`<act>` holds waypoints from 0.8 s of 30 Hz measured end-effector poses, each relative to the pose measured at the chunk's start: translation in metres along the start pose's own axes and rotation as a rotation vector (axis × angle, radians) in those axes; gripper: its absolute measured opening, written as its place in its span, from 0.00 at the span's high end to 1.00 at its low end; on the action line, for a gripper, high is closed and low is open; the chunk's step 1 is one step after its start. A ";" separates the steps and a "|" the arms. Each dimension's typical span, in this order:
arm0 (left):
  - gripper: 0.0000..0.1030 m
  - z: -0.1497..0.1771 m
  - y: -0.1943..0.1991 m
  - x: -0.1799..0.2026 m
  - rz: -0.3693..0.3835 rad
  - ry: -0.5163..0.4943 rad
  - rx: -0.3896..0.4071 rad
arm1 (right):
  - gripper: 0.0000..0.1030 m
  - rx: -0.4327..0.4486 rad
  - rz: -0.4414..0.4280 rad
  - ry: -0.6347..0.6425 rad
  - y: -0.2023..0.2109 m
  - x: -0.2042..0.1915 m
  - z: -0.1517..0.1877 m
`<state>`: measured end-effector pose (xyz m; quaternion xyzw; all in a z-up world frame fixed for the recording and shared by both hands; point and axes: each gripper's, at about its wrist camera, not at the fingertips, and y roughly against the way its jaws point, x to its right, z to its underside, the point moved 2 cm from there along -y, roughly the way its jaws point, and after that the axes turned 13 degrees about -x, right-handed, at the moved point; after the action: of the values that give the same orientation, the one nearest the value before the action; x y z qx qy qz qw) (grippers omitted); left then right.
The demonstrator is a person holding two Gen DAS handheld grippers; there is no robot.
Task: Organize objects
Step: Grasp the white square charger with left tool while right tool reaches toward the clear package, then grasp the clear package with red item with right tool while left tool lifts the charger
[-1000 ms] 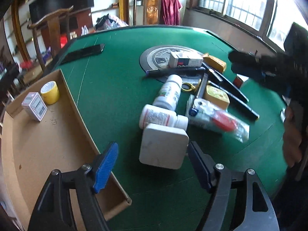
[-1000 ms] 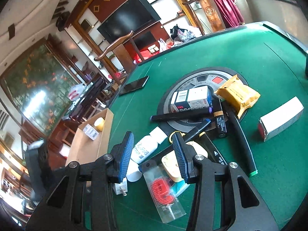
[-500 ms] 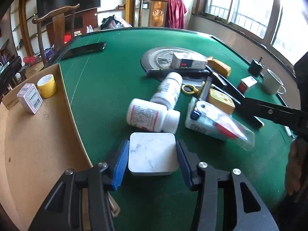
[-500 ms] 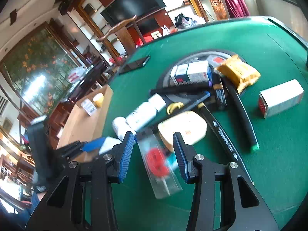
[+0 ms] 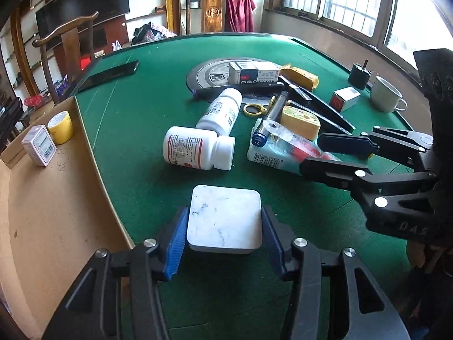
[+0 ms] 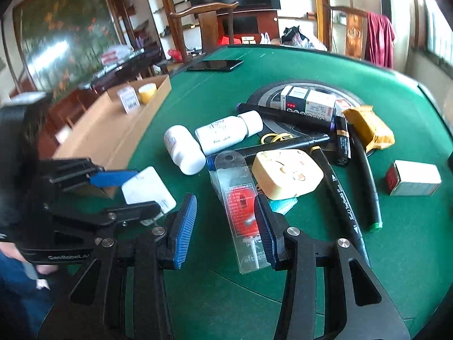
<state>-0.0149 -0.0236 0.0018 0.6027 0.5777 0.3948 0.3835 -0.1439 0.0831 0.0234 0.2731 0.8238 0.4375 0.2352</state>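
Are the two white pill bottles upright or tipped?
Tipped. Both bottles lie on their sides on the green table, caps on, touching each other.

Near the far left edge of the green table point(image 5: 170, 56), a black phone point(image 5: 110, 75), lying flat. By the right edge, a white mug point(image 5: 385, 95), upright, beside a small dark pot point(image 5: 359, 75). Beyond the far edge, a wooden chair point(image 5: 211, 14) draped with a red cloth point(image 5: 240, 11); behind, a dark television point(image 5: 85, 8).

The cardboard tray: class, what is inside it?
Inside the cardboard tray stand a yellow tape roll and a small white box; its near end is cut off from view.
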 end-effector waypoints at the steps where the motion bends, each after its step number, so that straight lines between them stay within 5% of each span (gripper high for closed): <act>1: 0.48 0.000 0.000 0.000 0.000 0.000 -0.001 | 0.59 -0.001 0.014 0.004 0.000 -0.001 0.000; 7: 0.37 -0.001 -0.006 0.009 -0.008 -0.025 -0.011 | 0.59 -0.005 0.056 -0.031 0.002 0.009 0.000; 11: 0.45 -0.001 -0.004 0.009 -0.019 -0.004 0.019 | 0.60 -0.038 0.027 -0.046 -0.007 0.010 0.001; 12: 0.47 -0.001 -0.002 0.006 -0.020 0.003 0.028 | 0.71 -0.035 0.035 -0.033 -0.007 0.008 0.002; 13: 0.48 -0.001 -0.003 0.004 -0.001 0.016 0.023 | 0.73 -0.036 0.039 -0.029 -0.008 0.007 0.003; 24: 0.48 -0.002 0.013 -0.004 0.070 0.072 0.073 | 0.74 0.030 -0.027 -0.087 0.005 0.014 0.001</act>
<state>-0.0113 -0.0286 0.0142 0.6216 0.5836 0.4080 0.3264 -0.1522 0.0951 0.0255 0.2843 0.8228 0.4096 0.2728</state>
